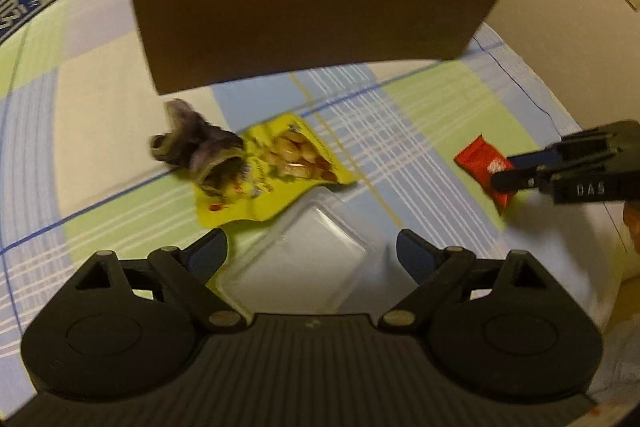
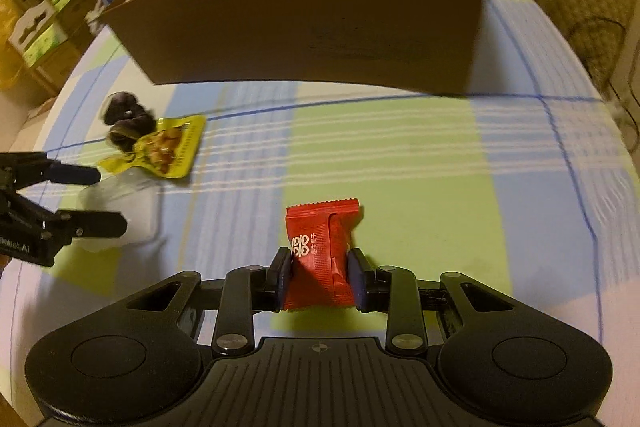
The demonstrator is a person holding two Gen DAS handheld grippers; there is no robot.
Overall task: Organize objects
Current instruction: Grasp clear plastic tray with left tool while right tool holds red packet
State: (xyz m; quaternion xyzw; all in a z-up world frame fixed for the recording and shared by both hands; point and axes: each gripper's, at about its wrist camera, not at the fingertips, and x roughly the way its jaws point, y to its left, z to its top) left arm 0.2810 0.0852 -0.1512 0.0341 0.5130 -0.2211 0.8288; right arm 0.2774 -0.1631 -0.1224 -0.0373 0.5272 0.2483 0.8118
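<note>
Four loose things lie on the checked cloth (image 1: 100, 99) before the brown box (image 1: 304, 23); the left wrist view shows them all. The left gripper (image 1: 312, 251) has its jaws wide apart, one finger on each side of a clear tray (image 1: 304, 263) that sits directly below and between them, not yet touched as far as I can tell. The tray lies cornerwise to the jaws, its long axis running on a slant from near-left to far-right. Just beyond it, touching its far edge, is the yellow pouch (image 1: 276, 171), and a dark cloth (image 1: 196, 147) rests on the pouch's left end. Well off to the right, the right gripper (image 1: 504, 175) sits on the red packet (image 1: 480, 167).

The right wrist view shows that grip closely: the right gripper's (image 2: 320, 279) pads are clamped on the red packet's (image 2: 320, 251) two long sides, near its lower end, so its long axis points forward toward the box (image 2: 304, 23). The box stands straight ahead, well apart across the cloth. At the left edge the left gripper (image 2: 108, 199) straddles the tray (image 2: 124, 203), with pouch (image 2: 168, 147) and cloth (image 2: 128, 119) behind it.

My judgement: the right hand holds its item and need only carry it forward to the box; the left is nearer the tray and should close on it.
</note>
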